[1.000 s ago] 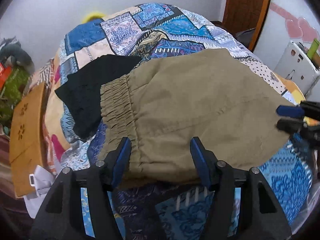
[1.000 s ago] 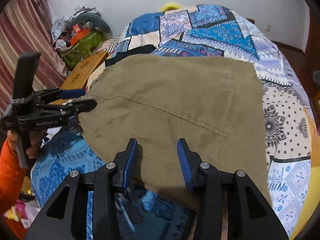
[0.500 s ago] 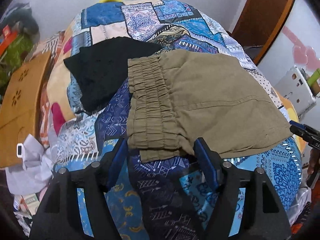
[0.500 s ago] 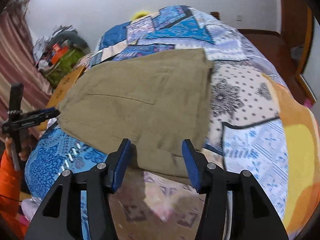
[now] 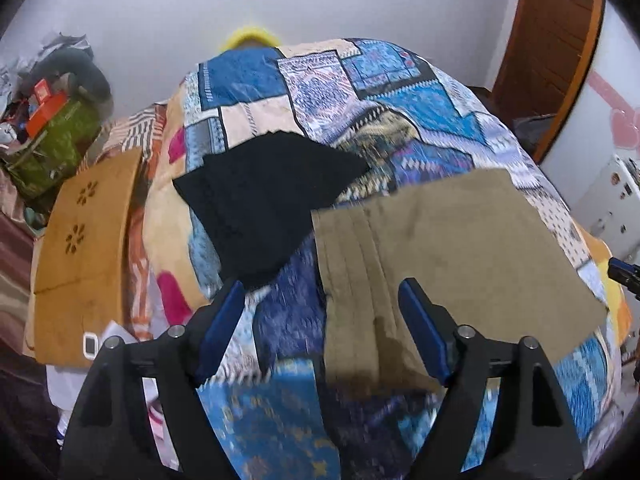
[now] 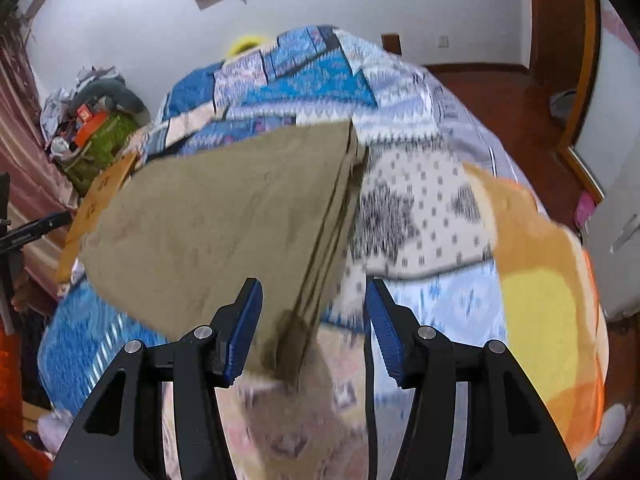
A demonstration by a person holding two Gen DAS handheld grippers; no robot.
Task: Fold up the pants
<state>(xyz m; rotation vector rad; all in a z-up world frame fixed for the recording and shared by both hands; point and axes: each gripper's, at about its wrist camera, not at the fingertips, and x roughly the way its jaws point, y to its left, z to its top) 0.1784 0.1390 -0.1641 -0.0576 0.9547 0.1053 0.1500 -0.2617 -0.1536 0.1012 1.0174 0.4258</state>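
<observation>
The olive-khaki pants (image 5: 448, 256) lie folded flat on the patchwork bed cover (image 5: 360, 92); they also show in the right wrist view (image 6: 224, 228). Their gathered waistband edge faces my left gripper (image 5: 320, 328), which is open and empty, with the near left corner of the pants between its blue pads. My right gripper (image 6: 314, 328) is open and empty at the near right corner of the pants, where the layered edges show. Both views are blurred by motion.
A black folded garment (image 5: 268, 200) lies on the bed left of the pants. A wooden board (image 5: 84, 248) and a pile of clutter (image 5: 48, 136) stand left of the bed. A white appliance (image 5: 612, 196) and wooden door (image 5: 548, 48) are at right.
Both grippers have let go of the pants and swung outward toward opposite ends. The pants now lie flat on the bed, no longer held up.
</observation>
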